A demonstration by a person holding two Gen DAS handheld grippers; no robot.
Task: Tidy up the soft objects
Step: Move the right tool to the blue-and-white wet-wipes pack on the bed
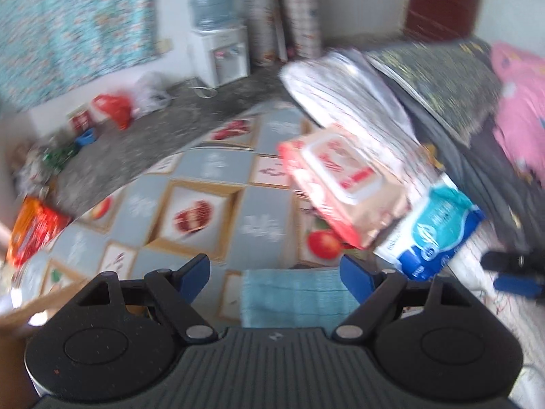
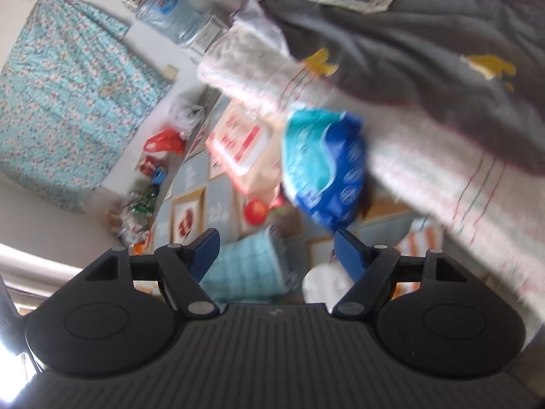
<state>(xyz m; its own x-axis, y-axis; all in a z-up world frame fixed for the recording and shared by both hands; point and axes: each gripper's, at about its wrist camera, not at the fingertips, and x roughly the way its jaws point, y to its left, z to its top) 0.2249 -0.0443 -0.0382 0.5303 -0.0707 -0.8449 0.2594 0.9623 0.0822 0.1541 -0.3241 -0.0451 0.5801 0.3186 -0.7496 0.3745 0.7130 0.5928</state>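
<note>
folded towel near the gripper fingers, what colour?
Light blue, with a ribbed or grid weave. The folded towel shows best in the left wrist view.

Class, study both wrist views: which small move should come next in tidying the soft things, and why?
Probably lower the left tool onto the folded light blue towel and close on it. Its jaws stand open with nothing between them, and the towel lies on the patterned mat right below them. The right tool is open and empty too. Both views are blurred, so steady first.

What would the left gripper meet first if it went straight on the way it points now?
Probably the light blue folded cloth, which lies directly between and ahead of the open left gripper, on the patterned mat. The picture is blurred, so depth is uncertain.
</note>
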